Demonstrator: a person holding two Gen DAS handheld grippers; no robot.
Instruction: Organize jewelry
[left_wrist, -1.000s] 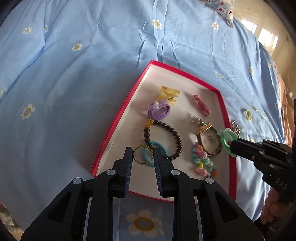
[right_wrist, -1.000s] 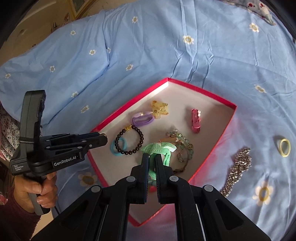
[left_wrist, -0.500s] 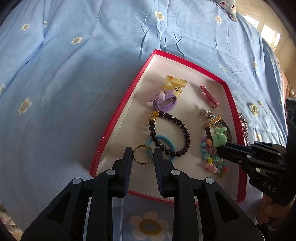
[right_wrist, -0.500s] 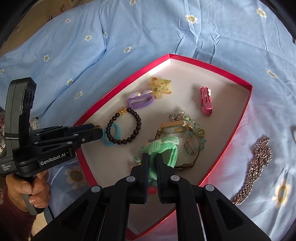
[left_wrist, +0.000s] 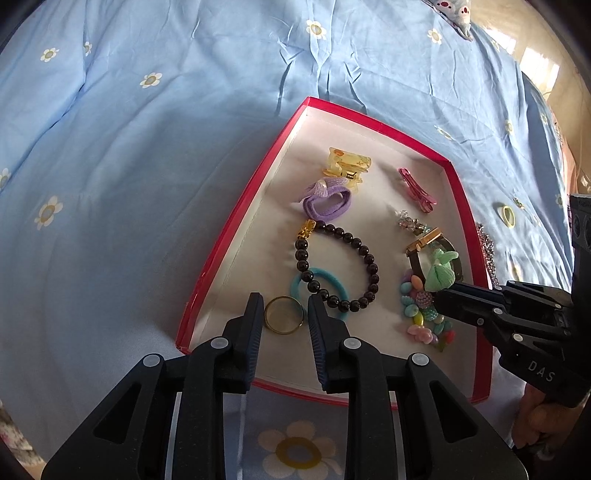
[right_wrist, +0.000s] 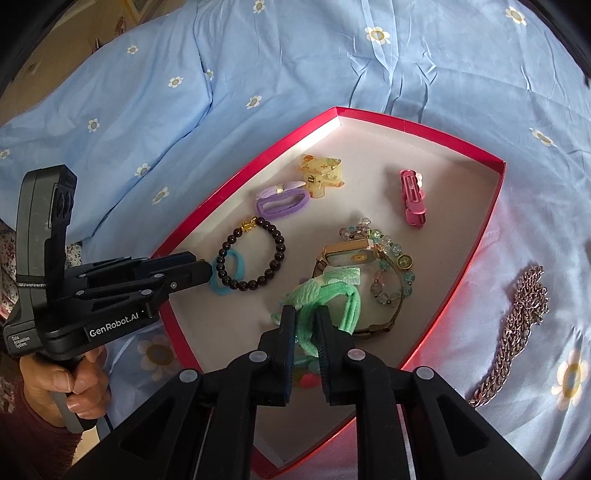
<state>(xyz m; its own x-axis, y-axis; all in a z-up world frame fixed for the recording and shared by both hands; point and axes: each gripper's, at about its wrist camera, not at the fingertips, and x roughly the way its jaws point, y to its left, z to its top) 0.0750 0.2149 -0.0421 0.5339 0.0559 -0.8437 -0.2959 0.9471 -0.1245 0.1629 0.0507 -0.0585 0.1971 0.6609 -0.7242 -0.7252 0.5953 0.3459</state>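
Observation:
A red-rimmed box (left_wrist: 236, 218) (right_wrist: 251, 166) lies on a blue flowered bedsheet and holds several pieces of jewelry. My left gripper (left_wrist: 284, 306) is shut on a gold ring (left_wrist: 283, 315), low over the box's near left corner. My right gripper (right_wrist: 304, 321) has its jaws slightly parted around a green hair tie (right_wrist: 325, 295), which rests over the gold watch (right_wrist: 351, 254); in the left wrist view the hair tie (left_wrist: 439, 271) sits at the right gripper's tip. A dark bead bracelet (left_wrist: 340, 266) and a teal hair tie (left_wrist: 314, 284) lie in the box.
Also in the box: a yellow claw clip (left_wrist: 347, 166), a purple hair tie (left_wrist: 327, 203), a pink clip (left_wrist: 417, 188) and a pastel bead bracelet (left_wrist: 424, 314). Outside on the sheet lie a silver chain (right_wrist: 517, 317) and a yellow ring (left_wrist: 508, 216).
The right gripper carried the green hair tie from above the box's right rim down onto the watch, and its jaws have loosened. The left gripper stayed over the near corner with the gold ring.

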